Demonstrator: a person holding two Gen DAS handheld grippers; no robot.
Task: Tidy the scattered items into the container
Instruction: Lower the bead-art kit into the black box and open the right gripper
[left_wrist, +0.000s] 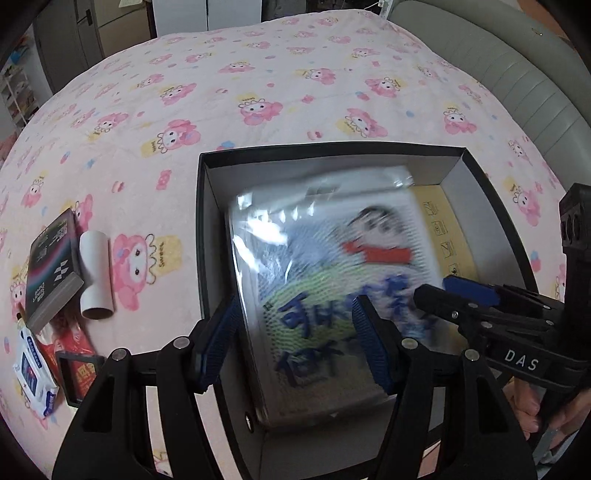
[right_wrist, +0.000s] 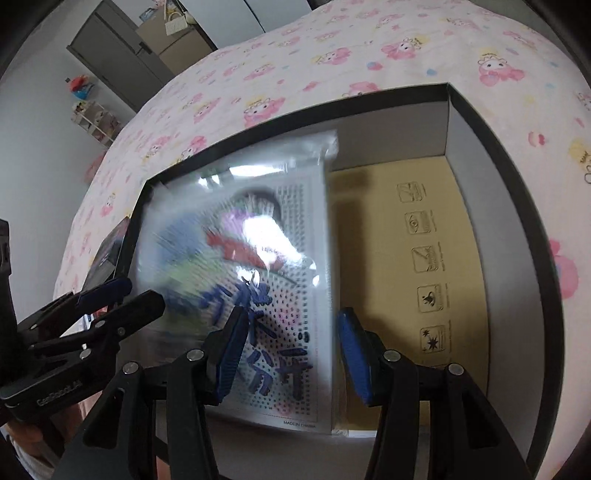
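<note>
A black open box (left_wrist: 201, 221) (right_wrist: 546, 258) sits on the pink bedspread. A plastic-wrapped peg-board toy with a cartoon picture (left_wrist: 317, 280) (right_wrist: 258, 280) is blurred with motion and lies tilted inside the box, leaning on its left wall. My left gripper (left_wrist: 295, 343) is open over the box's near left corner, astride the toy's lower edge. My right gripper (right_wrist: 288, 354) is open above the toy's near right edge; it also shows in the left wrist view (left_wrist: 447, 288). The left gripper shows in the right wrist view (right_wrist: 122, 299).
Left of the box on the bedspread lie a dark book (left_wrist: 51, 273), a white cardboard tube (left_wrist: 96, 275), a red packet (left_wrist: 75, 350), a white and blue tissue pack (left_wrist: 35, 376) and a small black frame (left_wrist: 79, 376). A grey headboard (left_wrist: 517, 74) stands at right.
</note>
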